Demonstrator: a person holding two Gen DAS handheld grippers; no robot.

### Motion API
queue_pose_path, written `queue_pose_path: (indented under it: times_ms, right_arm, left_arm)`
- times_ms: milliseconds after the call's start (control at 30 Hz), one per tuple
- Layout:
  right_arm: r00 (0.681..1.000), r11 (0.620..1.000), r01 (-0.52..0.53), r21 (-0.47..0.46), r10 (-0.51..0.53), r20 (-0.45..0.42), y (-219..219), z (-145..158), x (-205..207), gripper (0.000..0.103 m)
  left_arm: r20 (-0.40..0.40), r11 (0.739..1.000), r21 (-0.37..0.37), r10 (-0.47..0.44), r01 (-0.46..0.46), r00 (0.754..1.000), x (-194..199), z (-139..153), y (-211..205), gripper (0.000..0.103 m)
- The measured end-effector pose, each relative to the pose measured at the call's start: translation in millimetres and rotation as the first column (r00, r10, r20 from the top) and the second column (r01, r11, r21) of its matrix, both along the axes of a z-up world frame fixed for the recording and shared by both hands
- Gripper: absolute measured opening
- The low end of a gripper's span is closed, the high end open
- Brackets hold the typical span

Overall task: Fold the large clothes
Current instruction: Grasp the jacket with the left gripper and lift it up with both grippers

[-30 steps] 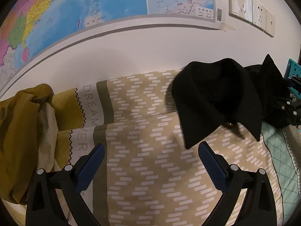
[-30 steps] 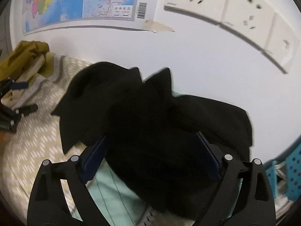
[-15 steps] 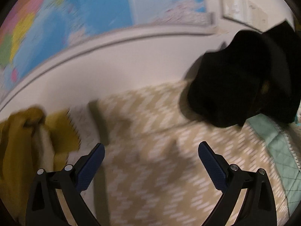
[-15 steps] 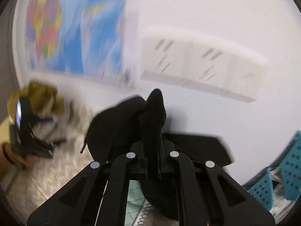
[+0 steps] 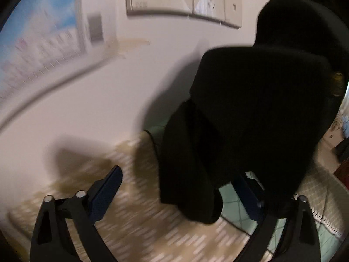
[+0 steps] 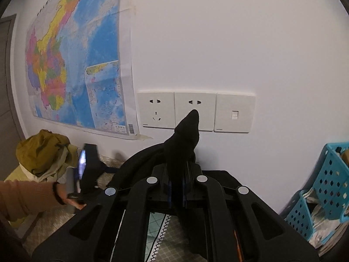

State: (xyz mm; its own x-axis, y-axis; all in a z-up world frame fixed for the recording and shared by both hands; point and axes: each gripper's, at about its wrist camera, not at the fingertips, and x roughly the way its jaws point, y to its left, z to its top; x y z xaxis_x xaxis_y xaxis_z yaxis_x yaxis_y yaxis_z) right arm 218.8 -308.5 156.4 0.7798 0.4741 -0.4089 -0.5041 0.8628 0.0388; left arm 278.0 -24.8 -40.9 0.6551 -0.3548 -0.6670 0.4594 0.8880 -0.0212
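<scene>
The right tool [image 6: 176, 187] is clenched on a fold of the heavy black collared garment [image 5: 257, 109], a peak of cloth standing up out of its closed jaws, and it holds that part raised off the bed. The rest of the garment hangs down in thick folds toward the beige bedspread with pale dash pattern [image 5: 152, 235] and the mint quilted cover [image 5: 231, 198] at the bed's right side.

The left tool [image 5: 174, 193] is not gripping yet: its jaws are closing with the hanging lower edge of the garment between them, the cloth draped over the right finger while the left blue pad [image 5: 106, 193] stands clear of it.

To do this step well, I would judge that the left tool should take one clean edge or corner, not a bunched wad, so the two holds can spread the garment flat over the bedspread. The picture is blurred, so which layer it meets I cannot tell.

Beyond, a person's sleeve in tan knit [image 6: 24, 198] shows; farther, at the bed's far left corner, lies a mustard-yellow bundle of clothing [image 6: 41, 152], and on the wall hang a coloured map [image 6: 74, 65] and white sockets [image 6: 194, 111].
</scene>
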Motion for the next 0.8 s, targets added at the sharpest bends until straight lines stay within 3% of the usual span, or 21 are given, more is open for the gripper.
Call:
queue_pose_path:
  times_ms: [33, 67, 133, 200, 333, 467, 567, 633, 800]
  right_arm:
    - [1.0, 1.0, 0.006, 0.008, -0.006, -0.002, -2.9, -0.4, 1.1, 0.006]
    - [1.0, 1.0, 0.008, 0.024, -0.008, -0.011, -5.0, -1.4, 4.1, 0.006]
    - [0.999, 0.999, 0.031, 0.041, -0.03, -0.02, -13.1, -1.2, 8.1, 0.006]
    - [0.998, 0.997, 0.057, 0.048, -0.057, -0.012, -20.7, 3.8, 9.0, 0.006]
    - [0.989, 0.985, 0.137, 0.106, -0.141, 0.035, -50.6, 37.3, 5.7, 0.006]
    - [0.969, 0.968, 0.18, 0.174, -0.205, 0.139, -79.7, 103.1, -16.8, 0.006]
    - [0.95, 0.964, 0.193, 0.184, -0.23, 0.212, -88.7, 147.0, -38.8, 0.006]
    - [0.932, 0.963, 0.21, 0.169, -0.25, 0.264, -91.6, 176.9, -57.8, 0.006]
    - [0.887, 0.964, 0.205, 0.167, -0.256, 0.384, -97.3, 230.9, -118.3, 0.006]
  left_arm:
    - [-0.023, 1.0, -0.009, -0.014, 0.013, 1.0, 4.0, -3.8, -1.0, 0.041]
    - [-0.059, 1.0, 0.002, -0.017, 0.018, 0.998, 9.8, -9.5, -4.1, 0.023]
    - [-0.05, 0.999, 0.029, -0.015, 0.017, 0.999, 12.3, -10.0, -10.7, 0.014]
    - [0.019, 0.998, 0.069, 0.004, -0.006, 1.0, 11.3, 2.9, -21.7, 0.012]
    - [0.131, 0.999, -0.024, 0.034, -0.031, 0.991, 15.8, 66.7, -35.9, 0.011]
    - [0.258, 0.995, -0.096, 0.05, -0.026, 0.965, 14.0, 138.9, -54.9, 0.01]
    - [0.278, 0.991, -0.131, 0.035, 0.002, 0.96, 10.3, 182.8, -69.5, 0.01]
    - [0.334, 0.99, -0.138, 0.046, 0.0, 0.941, -0.6, 208.1, -74.1, 0.01]
    - [0.44, 0.967, -0.253, 0.094, 0.023, 0.893, -33.0, 279.4, -48.5, 0.01]
